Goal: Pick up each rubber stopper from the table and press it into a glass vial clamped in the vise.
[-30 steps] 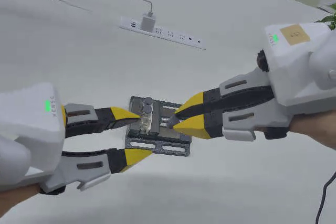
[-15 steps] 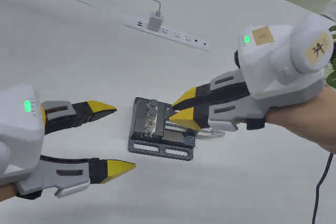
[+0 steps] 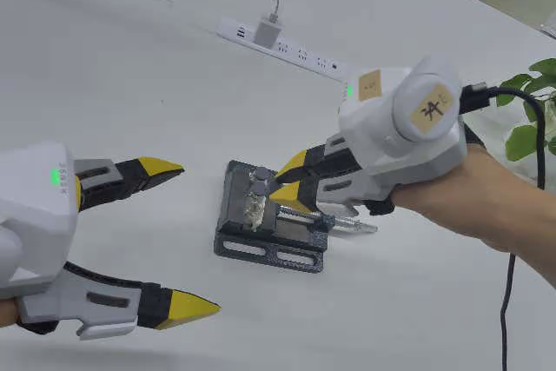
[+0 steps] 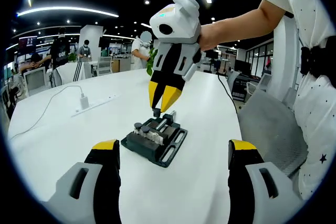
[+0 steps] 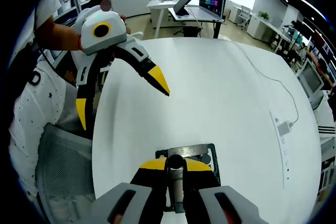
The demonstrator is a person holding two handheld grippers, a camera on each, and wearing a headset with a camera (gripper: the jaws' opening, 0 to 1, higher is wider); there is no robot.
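A small black vise sits mid-table with glass vials clamped upright in it; at least one has a grey cap. My right gripper hovers just above the vise, shut on a grey rubber stopper. The stopper sits between its yellow tips, over the vise. In the left gripper view the stopper hangs directly above the vise. My left gripper is wide open, empty, and apart from the vise on its left.
A white power strip with a plugged charger and cable lies at the far side. The vise's screw handle sticks out to the right. A green plant stands at the right edge. A black cable hangs below my right arm.
My left gripper has pulled back left from the vise and spread wider. My right gripper has rolled and come over the vials with the stopper held.
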